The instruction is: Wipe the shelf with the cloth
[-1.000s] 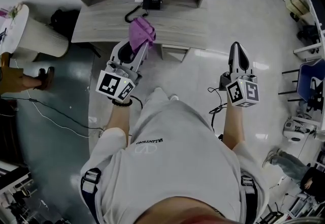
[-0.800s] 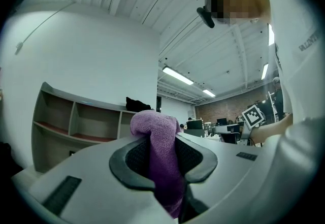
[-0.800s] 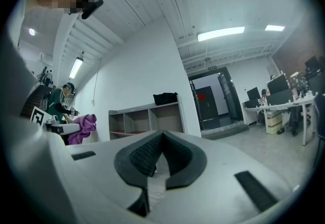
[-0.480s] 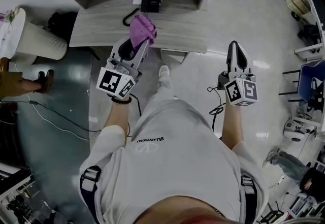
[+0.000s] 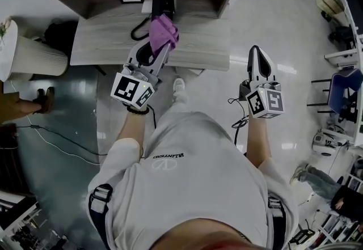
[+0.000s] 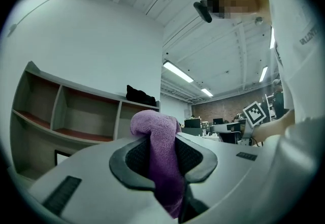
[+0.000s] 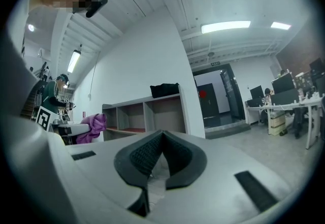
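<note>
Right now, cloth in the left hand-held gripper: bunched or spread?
Bunched. The purple cloth is a wad clamped in the left hand-held gripper, bulging past its tips.

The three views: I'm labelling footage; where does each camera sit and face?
Head view: on the person's head, facing steeply down at the shelf; shows shirt, left gripper with the purple cloth, right gripper.
Left gripper view: on the left gripper, facing along jaws shut on the cloth towards the shelf; shirt at right.
Right gripper view: on the right gripper, facing along shut, empty jaws towards the shelf.
Shared: all three show shelf and cloth.
</note>
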`<control>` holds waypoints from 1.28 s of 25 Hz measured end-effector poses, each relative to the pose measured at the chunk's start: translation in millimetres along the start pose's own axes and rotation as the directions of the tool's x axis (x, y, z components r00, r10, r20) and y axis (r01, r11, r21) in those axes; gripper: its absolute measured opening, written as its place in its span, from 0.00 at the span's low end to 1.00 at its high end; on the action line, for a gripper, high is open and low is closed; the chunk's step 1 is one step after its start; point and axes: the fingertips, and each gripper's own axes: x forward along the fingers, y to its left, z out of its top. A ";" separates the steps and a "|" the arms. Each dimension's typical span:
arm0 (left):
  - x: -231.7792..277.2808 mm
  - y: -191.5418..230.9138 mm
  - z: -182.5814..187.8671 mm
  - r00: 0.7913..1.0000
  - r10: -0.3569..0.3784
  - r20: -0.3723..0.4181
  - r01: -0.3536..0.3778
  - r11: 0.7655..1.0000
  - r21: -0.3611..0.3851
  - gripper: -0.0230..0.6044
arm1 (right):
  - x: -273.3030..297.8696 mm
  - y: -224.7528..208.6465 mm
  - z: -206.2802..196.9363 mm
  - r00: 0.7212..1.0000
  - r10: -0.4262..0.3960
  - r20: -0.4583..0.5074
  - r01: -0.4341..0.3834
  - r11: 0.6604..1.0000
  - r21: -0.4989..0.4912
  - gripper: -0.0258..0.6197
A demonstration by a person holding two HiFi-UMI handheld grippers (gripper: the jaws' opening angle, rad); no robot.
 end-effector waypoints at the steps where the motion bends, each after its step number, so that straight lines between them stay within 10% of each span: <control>1: 8.3 6.2 -3.4 1.000 -0.001 0.000 0.001 1.000 -0.007 0.19 | 11.2 0.4 -0.8 1.000 0.003 -0.005 -0.003 1.000 -0.001 0.04; 32: 238.0 137.2 -95.8 0.988 0.052 -0.143 -0.053 0.999 0.001 0.19 | 281.7 17.0 -23.9 0.991 0.103 -0.085 -0.111 0.989 -0.099 0.04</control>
